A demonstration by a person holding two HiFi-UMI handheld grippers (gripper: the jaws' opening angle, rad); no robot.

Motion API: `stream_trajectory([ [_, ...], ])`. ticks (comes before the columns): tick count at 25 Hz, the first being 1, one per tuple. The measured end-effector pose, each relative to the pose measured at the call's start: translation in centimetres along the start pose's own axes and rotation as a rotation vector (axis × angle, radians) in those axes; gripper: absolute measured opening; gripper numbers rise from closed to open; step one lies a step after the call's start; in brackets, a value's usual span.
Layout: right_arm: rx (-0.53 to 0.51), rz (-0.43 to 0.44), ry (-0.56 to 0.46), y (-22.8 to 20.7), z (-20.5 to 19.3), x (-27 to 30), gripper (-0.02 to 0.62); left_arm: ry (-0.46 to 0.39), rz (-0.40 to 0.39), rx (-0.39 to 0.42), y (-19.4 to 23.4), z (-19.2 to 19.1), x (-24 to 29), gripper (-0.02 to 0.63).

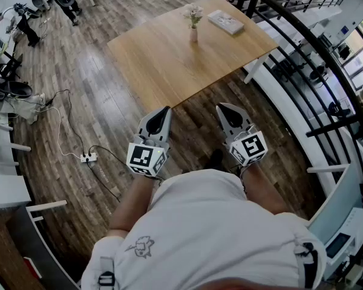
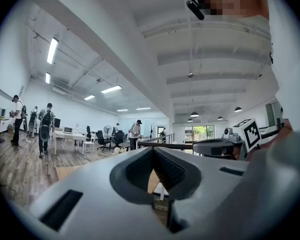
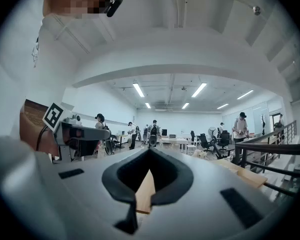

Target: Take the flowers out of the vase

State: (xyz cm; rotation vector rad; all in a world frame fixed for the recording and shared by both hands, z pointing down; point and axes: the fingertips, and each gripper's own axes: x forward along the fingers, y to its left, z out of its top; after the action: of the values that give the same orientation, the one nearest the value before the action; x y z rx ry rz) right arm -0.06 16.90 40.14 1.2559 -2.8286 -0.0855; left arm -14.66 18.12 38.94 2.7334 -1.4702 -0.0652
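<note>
A small white vase [image 1: 193, 35] with pale flowers [image 1: 193, 14] stands upright on the far part of a wooden table [image 1: 169, 59]. Both grippers are held level in front of the person, short of the table's near edge and well away from the vase. My left gripper [image 1: 166, 110] has its jaws together with nothing between them, and in its own view the tips meet at the left gripper [image 2: 152, 150]. My right gripper [image 1: 220, 107] is shut and empty too, and the right gripper [image 3: 149, 151] shows a closed point. The vase does not show in either gripper view.
A white book or box [image 1: 225, 22] lies on the table right of the vase. A black railing [image 1: 302, 47] curves along the right side. A power strip [image 1: 88, 157] with cables lies on the wooden floor at left. Several people [image 3: 152, 134] and desks are far across the room.
</note>
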Motion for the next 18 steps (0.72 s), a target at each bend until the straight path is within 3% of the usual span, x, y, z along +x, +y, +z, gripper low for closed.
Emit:
stream_trajectory([
  [18,-0.010,0.050,0.025,-2.0,-0.8,0.4,0.005,0.029,0.000,-0.013,-0.5,-1.1,3.6,0.005],
])
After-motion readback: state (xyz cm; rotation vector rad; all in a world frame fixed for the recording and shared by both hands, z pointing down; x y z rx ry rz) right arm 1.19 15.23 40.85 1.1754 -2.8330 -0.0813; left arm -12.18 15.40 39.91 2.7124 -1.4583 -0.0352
